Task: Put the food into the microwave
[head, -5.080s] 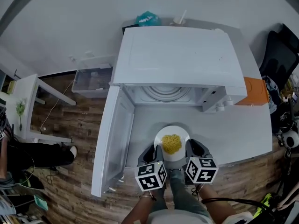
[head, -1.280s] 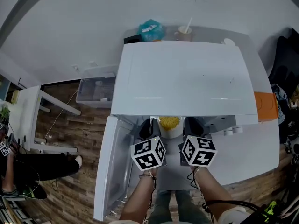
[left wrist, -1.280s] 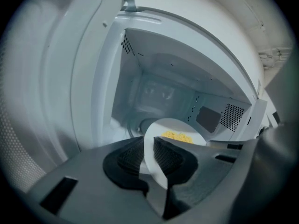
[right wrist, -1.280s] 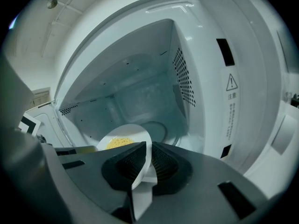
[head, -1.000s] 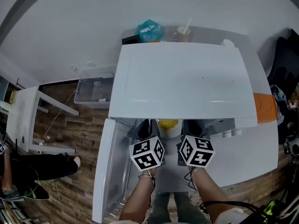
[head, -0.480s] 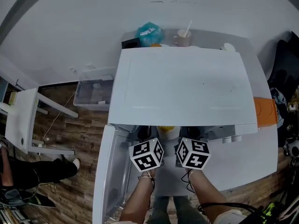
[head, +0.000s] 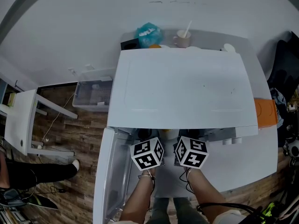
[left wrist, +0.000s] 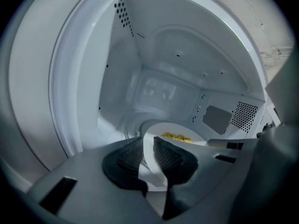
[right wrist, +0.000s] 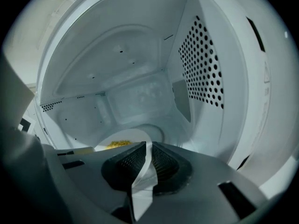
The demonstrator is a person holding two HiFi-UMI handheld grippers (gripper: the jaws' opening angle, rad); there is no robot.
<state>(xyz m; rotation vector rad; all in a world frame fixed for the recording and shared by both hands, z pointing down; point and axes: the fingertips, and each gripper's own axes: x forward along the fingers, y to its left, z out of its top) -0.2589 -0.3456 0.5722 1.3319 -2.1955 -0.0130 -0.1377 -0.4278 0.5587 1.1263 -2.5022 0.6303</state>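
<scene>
The white microwave (head: 182, 87) stands with its door (head: 112, 171) swung open to the left. Both grippers reach into its cavity; in the head view only their marker cubes (head: 148, 154) (head: 192, 152) show below the microwave's top edge. A white plate (left wrist: 174, 130) with yellow food (left wrist: 176, 137) hangs low inside, over the turntable (right wrist: 156, 130). My left gripper (left wrist: 148, 146) is shut on the plate's left rim. My right gripper (right wrist: 147, 149) is shut on the right rim, with the food (right wrist: 119, 144) just beyond. The head view hides the plate.
A teal bag (head: 148, 33) and a cup with a straw (head: 182, 37) stand behind the microwave. An orange object (head: 264, 112) lies at its right. On the floor to the left are a clear bin (head: 92, 93) and a white side table (head: 18, 120).
Both grippers have carried the plate from the counter forward into the cavity. Over the last second it slid out of the head view under the microwave's top.
</scene>
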